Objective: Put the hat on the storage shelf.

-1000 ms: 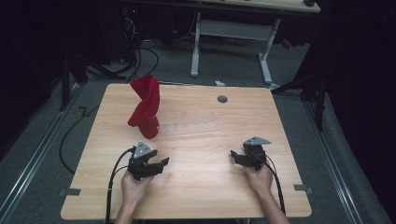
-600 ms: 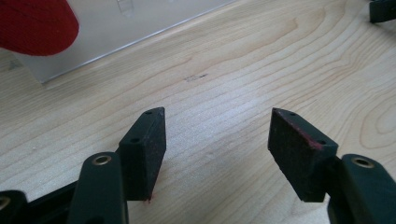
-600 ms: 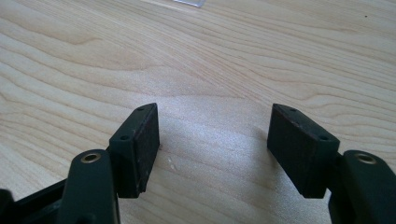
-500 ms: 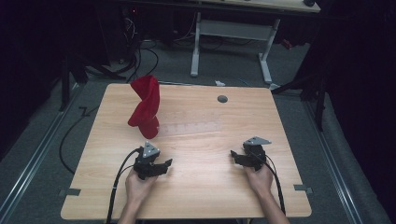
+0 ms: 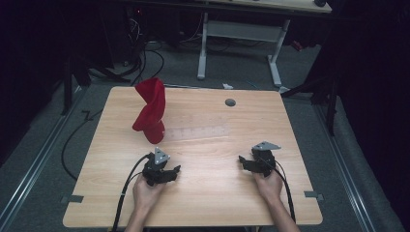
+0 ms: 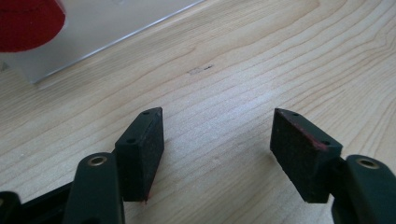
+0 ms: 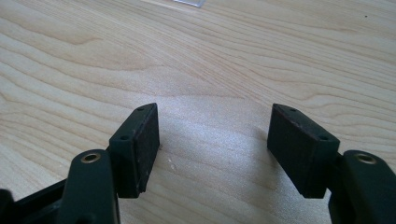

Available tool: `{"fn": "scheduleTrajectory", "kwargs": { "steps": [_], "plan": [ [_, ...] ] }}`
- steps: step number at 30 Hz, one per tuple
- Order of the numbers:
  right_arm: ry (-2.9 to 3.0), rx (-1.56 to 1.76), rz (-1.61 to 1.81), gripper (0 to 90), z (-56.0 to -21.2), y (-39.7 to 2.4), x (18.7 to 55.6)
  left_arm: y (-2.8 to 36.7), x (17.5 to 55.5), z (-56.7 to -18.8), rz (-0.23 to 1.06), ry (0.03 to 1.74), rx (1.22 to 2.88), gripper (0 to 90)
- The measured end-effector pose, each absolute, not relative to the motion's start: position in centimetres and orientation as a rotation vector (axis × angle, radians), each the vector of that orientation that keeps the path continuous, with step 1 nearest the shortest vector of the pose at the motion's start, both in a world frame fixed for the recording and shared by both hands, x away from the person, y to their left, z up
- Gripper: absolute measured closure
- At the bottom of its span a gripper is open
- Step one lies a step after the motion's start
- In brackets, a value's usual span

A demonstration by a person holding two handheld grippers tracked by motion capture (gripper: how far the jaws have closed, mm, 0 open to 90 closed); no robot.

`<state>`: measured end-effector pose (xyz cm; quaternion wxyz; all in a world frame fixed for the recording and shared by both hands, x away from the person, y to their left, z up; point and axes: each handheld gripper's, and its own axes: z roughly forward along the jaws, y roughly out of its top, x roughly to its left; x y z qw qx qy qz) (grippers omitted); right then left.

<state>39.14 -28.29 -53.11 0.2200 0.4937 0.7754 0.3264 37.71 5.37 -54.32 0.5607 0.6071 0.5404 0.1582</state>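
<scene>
Gripper pair resting low on my pale wooden worktop (image 5: 208, 193), both spread and empty; left gripper (image 5: 162, 171) is sitting nearer the twisted red cloth (image 5: 151, 110), upper left.

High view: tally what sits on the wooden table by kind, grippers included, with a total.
Red cloth, twisted upright: 1
Clear flat sheet: 1
Grey round grommet: 1
Handheld grippers, jaws open and empty: 2, the left gripper and the right gripper
Total: 5
</scene>
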Motion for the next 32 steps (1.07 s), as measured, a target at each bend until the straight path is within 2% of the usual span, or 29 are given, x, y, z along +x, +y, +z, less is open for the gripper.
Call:
{"fn": "scheduleTrajectory", "kwargs": {
  "steps": [12,20,32],
  "plan": [
    [2.144,1.367,0.903,34.5,-53.11,-28.29,39.13,4.90,37.78,-54.56,0.388,1.270,1.449,34.9],
    [2.144,1.367,0.903,34.5,-53.11,-28.28,39.13,4.84,37.73,-54.59,0.369,1.265,1.462,28.7],
    [2.144,1.368,0.903,34.5,-53.11,-28.28,39.13,4.79,37.74,-54.60,0.375,1.273,1.456,27.9]
  ]
}}
